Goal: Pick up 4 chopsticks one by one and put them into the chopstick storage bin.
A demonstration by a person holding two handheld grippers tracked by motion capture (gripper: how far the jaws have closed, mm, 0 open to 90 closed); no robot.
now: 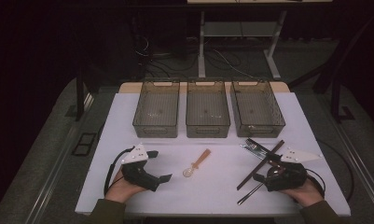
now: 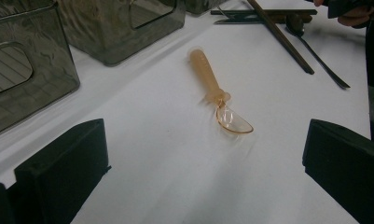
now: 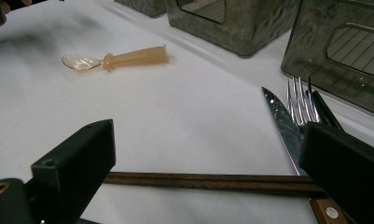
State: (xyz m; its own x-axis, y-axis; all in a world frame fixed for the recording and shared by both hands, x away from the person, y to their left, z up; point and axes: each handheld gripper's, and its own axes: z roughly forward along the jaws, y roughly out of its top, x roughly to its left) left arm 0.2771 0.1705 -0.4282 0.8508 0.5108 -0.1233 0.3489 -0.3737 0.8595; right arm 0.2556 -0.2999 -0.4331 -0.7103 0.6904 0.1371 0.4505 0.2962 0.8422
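Each hand holds a black tool, the left tool (image 1: 160, 165) and the right tool (image 1: 264, 171). Both have two thick, blocky black jaws, a grey three-cornered plate with small dots on top, and a black cable. The sleeves (image 1: 107, 212) are olive green.

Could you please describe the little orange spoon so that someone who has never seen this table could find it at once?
On the white table, in front of the three smoky bins, look below the middle bin, between the two grippers. There lies the spoon, alone. Unlike the metal and wooden cutlery piled at the right, it is short, with an orange handle and a clear bowl.
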